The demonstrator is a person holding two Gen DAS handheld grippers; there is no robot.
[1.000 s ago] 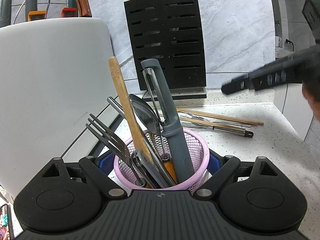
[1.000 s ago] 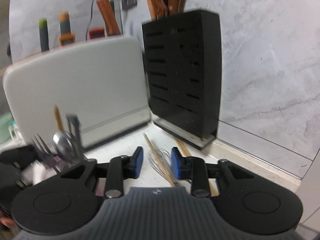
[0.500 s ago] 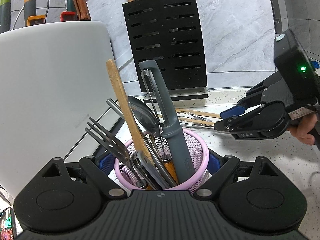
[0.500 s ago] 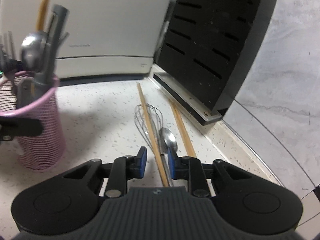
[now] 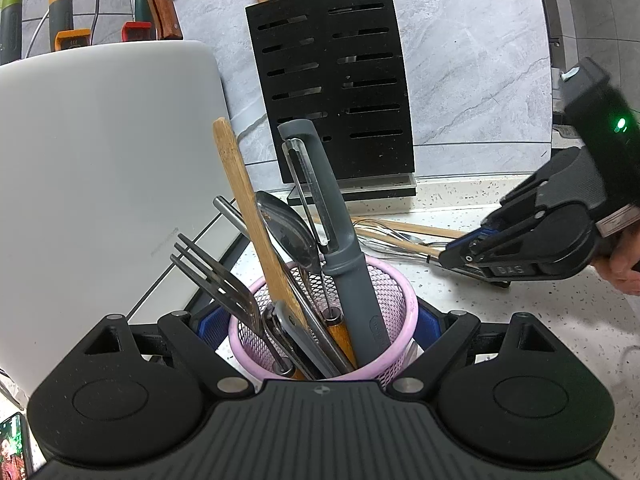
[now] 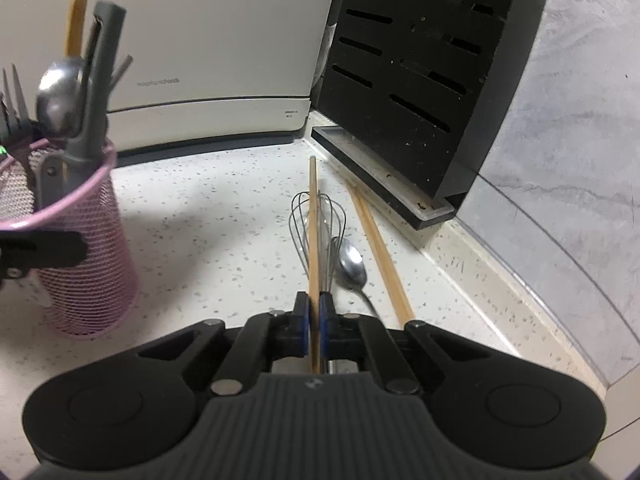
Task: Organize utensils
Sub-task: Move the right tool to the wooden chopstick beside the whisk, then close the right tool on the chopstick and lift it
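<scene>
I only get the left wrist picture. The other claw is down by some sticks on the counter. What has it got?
Observer: The right claw has just been closing; its pads pinch a single chopstick.
Visitor: Is that stick lying on something?
Observer: Yes, it lies lengthwise across a wire whisk.
Visitor: Anything else out there?
Observer: A metal spoon lies between the whisk and a second chopstick.
</scene>
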